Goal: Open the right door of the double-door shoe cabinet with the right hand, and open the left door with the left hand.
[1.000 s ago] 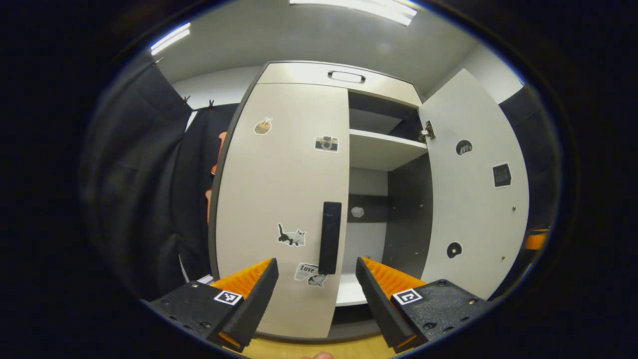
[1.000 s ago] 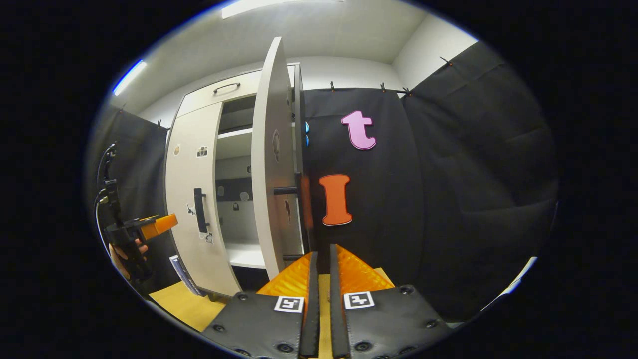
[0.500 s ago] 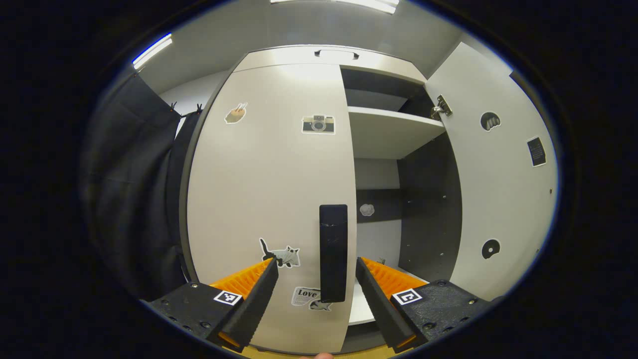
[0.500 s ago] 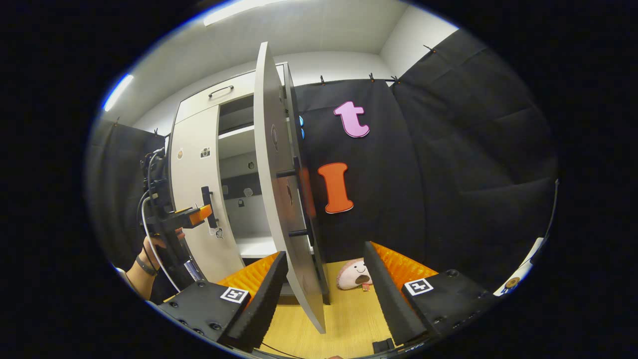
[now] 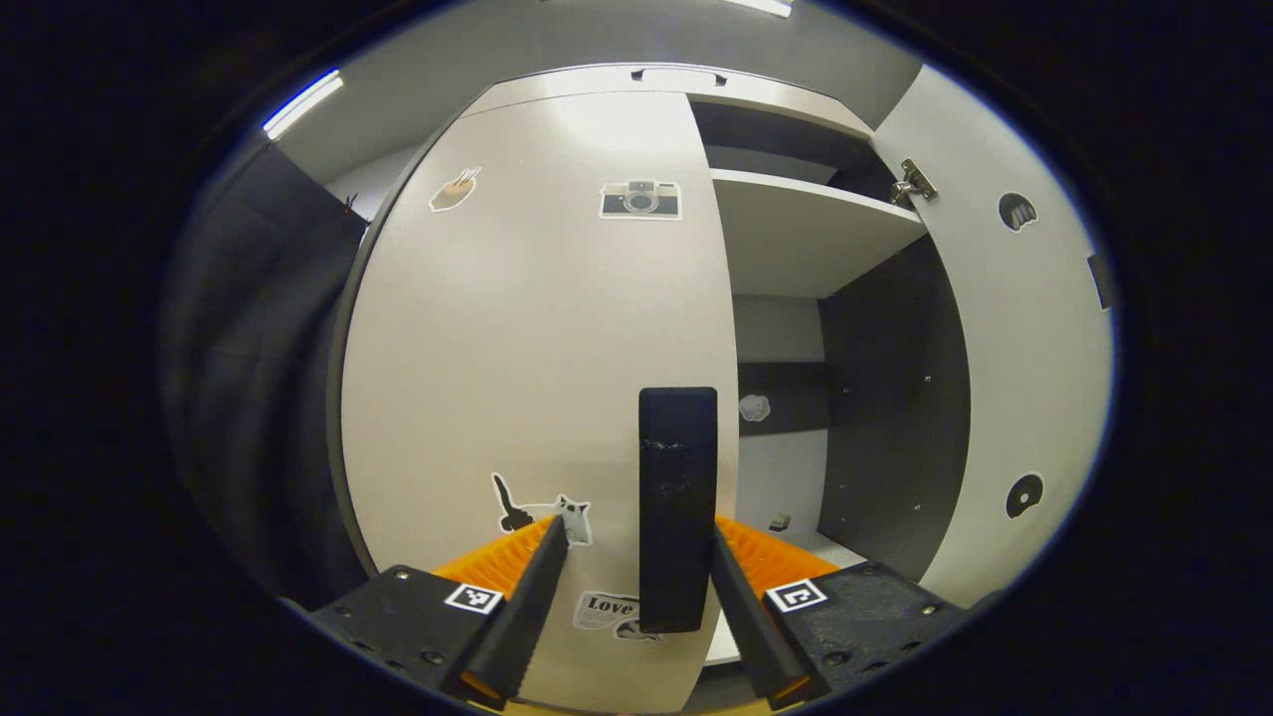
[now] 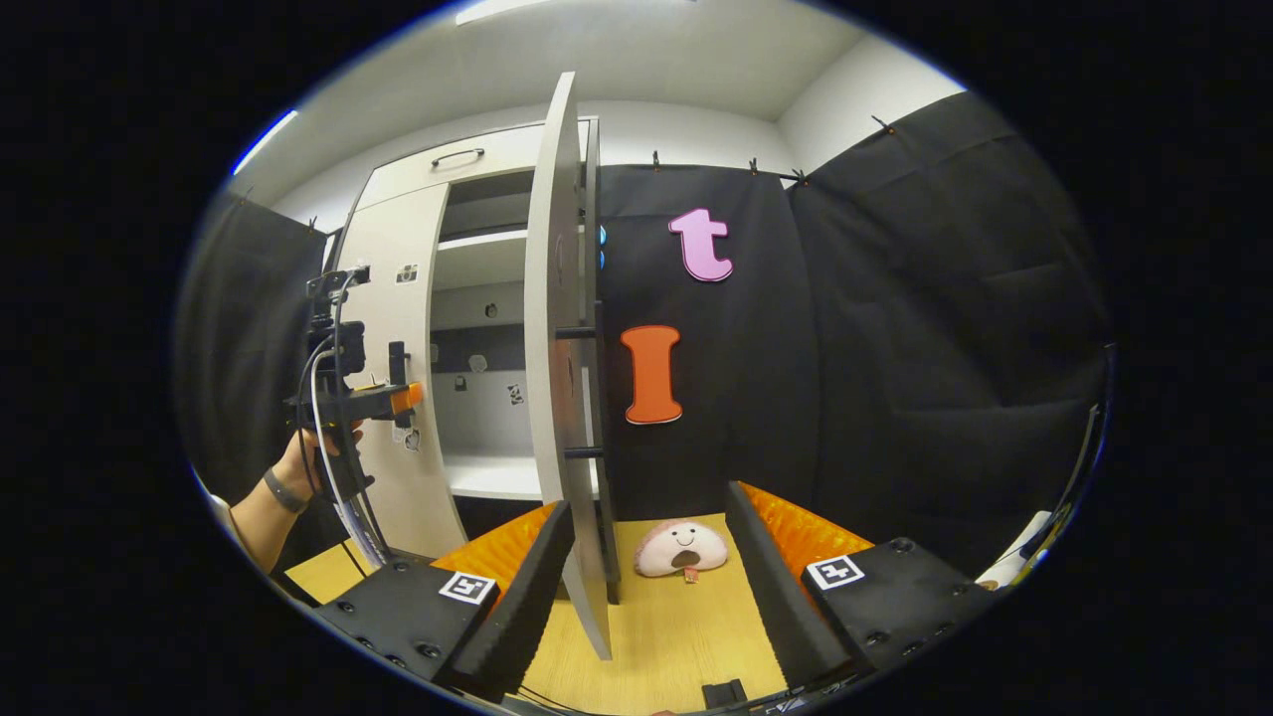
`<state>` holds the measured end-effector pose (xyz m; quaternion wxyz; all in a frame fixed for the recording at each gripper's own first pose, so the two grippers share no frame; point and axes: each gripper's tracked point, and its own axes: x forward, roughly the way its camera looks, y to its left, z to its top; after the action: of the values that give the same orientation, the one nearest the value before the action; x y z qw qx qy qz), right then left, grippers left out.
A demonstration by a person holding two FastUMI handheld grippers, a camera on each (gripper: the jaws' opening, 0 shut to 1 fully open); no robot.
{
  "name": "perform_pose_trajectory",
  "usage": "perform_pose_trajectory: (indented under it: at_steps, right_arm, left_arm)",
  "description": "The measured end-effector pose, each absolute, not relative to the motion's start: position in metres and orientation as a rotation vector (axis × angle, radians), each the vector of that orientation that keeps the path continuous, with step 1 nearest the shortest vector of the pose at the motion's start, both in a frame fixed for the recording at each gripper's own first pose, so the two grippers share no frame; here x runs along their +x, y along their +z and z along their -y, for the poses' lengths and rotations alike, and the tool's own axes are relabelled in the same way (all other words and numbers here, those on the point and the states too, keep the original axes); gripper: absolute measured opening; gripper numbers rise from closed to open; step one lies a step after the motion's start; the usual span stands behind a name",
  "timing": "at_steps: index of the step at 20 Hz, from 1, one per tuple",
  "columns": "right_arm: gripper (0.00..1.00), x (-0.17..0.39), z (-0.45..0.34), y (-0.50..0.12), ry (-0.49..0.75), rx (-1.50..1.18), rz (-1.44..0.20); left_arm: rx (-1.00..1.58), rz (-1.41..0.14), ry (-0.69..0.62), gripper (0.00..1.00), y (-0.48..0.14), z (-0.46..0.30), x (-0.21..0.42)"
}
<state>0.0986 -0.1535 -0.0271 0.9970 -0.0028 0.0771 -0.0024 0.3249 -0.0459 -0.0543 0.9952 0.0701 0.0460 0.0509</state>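
Left gripper point(image 5: 631, 557): fingers spread, straddling left door handle point(image 5: 676, 507) at lower centre, set for pinch and pull. Left door point(image 5: 537, 358): shut. Right gripper point(image 6: 646, 557): fingers apart, holding nothing. Right door point(image 6: 559, 328): swung open, edge-on at centre.

Both views are evenly and brightly lit by ceiling strip lights point(image 5: 301, 101), seen as white bars near the upper edges. In the left gripper view a soft glare patch sits high on the closed left door point(image 5: 542, 328), and the cabinet's inside point(image 5: 875, 398) falls into shadow. In the right gripper view the open right door point(image 6: 562, 348) throws a faint shadow on the wooden floor point(image 6: 676, 617). Fisheye distortion bows straight edges outward, most strongly near the rim. Focus is sharp, with no motion blur.
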Motion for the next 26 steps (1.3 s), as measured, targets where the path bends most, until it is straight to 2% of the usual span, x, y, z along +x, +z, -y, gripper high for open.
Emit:
perform_pose_trajectory:
  at_steps: [1,2,3,6,9,19,26]
  right_arm:
    - [0.87,0.098,0.154,-0.028,-0.008,-0.005,-0.153]
    - [0.98,0.101,0.160,-0.028,-0.016,-0.008,-0.150]
    - [0.98,0.100,0.162,-0.027,-0.027,-0.013,-0.145]
    - [0.98,0.100,0.163,-0.027,-0.041,-0.019,-0.133]
    - [0.98,0.092,0.164,-0.029,-0.049,-0.005,-0.136]
    - [0.98,0.085,0.150,-0.029,-0.033,0.001,-0.116]
    - [0.98,0.084,0.126,-0.032,0.004,-0.029,-0.122]
  left_arm:
    - [0.113,-0.090,0.054,0.65,-0.054,0.061,0.323]
    - [0.110,-0.090,0.060,0.48,-0.062,0.058,0.330]
    - [0.116,-0.079,0.056,0.27,-0.053,0.059,0.323]
    - [0.119,-0.092,0.037,0.23,-0.057,0.059,0.322]
    - [0.167,-0.081,0.025,0.23,-0.055,0.059,0.320]
    - [0.161,-0.177,-0.162,0.23,-0.060,0.056,0.306]
    - [0.191,-0.193,-0.207,0.23,-0.058,0.048,0.288]
